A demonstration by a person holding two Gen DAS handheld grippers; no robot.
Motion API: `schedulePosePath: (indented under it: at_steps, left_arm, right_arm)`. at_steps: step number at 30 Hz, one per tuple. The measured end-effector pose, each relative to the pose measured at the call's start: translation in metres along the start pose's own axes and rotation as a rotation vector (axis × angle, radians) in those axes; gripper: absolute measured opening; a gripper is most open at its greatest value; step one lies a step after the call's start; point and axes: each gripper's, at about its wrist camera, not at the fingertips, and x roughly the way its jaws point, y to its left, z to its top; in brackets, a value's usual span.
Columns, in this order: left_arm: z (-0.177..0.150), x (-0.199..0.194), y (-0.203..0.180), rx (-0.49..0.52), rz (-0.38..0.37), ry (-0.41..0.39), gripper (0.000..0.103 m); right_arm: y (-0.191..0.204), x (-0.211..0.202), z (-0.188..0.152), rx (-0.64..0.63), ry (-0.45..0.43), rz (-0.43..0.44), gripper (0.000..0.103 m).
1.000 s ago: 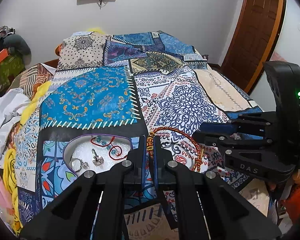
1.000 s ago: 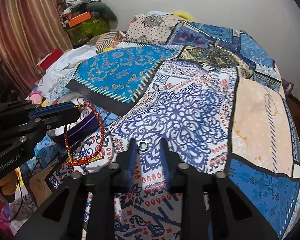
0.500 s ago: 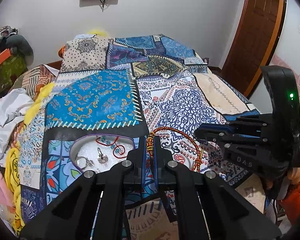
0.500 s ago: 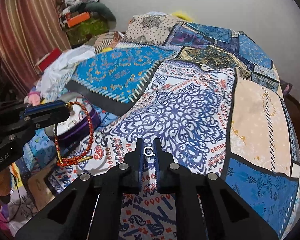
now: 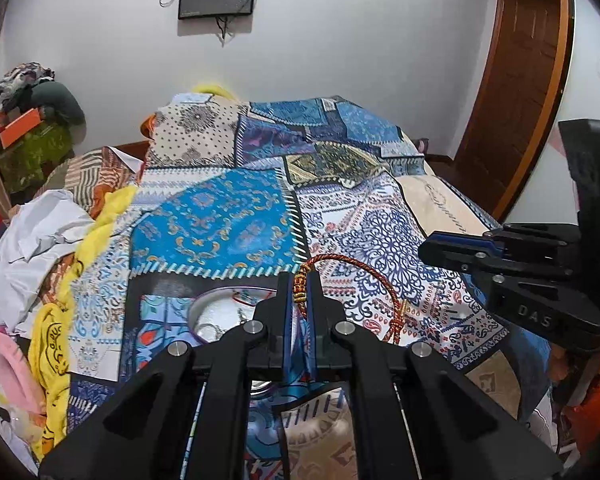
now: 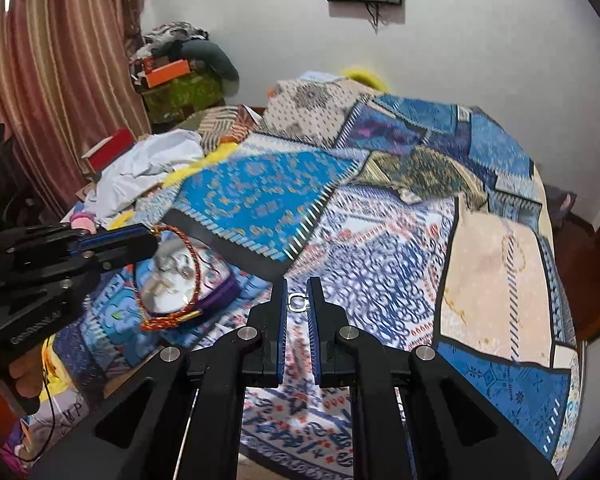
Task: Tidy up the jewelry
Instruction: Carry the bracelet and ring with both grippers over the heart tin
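Note:
My left gripper (image 5: 300, 286) is shut on a red-and-gold braided bracelet (image 5: 370, 280), which hangs in a loop above the bed; it also shows in the right wrist view (image 6: 168, 280). My right gripper (image 6: 298, 298) is shut on a small silver ring (image 6: 298, 303) and holds it off the bedspread. A round purple-rimmed jewelry tray (image 5: 216, 312) with a white lining sits under the left gripper, partly hidden; it holds silver pieces and a red cord. In the right wrist view the tray (image 6: 220, 294) lies behind the hanging bracelet.
A patchwork bedspread (image 5: 380, 236) covers the bed. White and yellow cloths (image 5: 40, 232) are piled at the left edge. A wooden door (image 5: 516, 80) stands at the right, a striped curtain (image 6: 60, 60) at the left.
My right gripper closed on the silver ring and lifted it off the bedspread. Both grippers rose and tilted up. The left gripper shifted over the tray, still holding the bracelet.

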Motion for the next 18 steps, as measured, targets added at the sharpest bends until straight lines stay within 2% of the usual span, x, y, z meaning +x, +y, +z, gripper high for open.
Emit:
schedulePosePath:
  at_steps: [10, 18]
  left_arm:
    - [0.003, -0.017, 0.021, -0.025, 0.046, -0.04, 0.005]
    - [-0.005, -0.006, 0.042, -0.059, 0.08, -0.013, 0.005]
  right_arm:
    - [0.024, -0.005, 0.014, -0.032, -0.048, 0.035, 0.008]
    - [0.044, 0.005, 0.023, -0.048, -0.057, 0.092, 0.008]
